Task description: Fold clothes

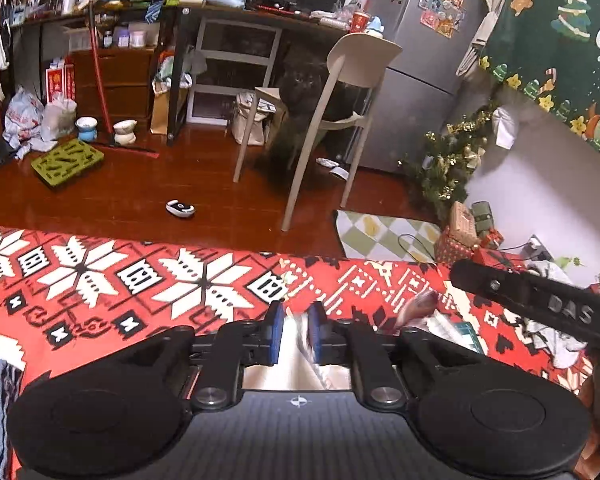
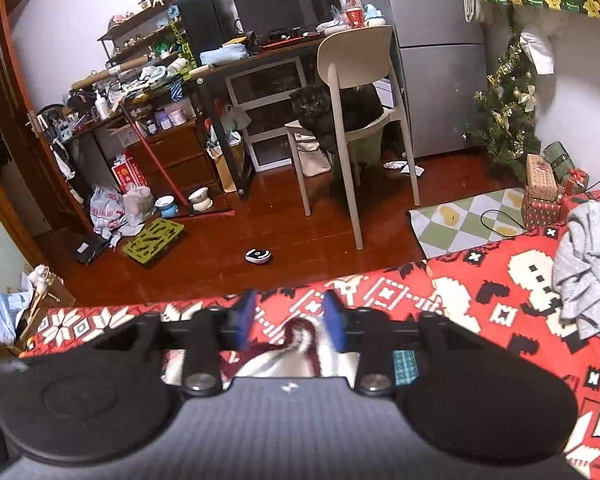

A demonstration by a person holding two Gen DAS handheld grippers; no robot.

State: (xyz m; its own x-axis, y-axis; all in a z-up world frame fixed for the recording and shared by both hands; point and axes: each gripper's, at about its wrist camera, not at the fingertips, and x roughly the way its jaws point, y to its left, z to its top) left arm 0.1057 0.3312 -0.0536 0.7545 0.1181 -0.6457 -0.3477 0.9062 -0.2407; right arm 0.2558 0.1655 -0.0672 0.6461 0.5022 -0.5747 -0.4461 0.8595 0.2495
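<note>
Left fingers [image 1: 276, 330] pinch a pale garment [image 1: 296, 360] near the bed's [image 1: 160, 280] foot edge, right fingers [image 2: 332, 320] spread around its maroon-trimmed fold (likely regripping), grey clothes [image 2: 588, 264] heaped farther right.

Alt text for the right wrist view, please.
The right tool hangs open over a bunched white and maroon garment on a red patterned blanket. Grey clothes lie heaped to the right; beyond, a black cat sits by a beige chair.
</note>
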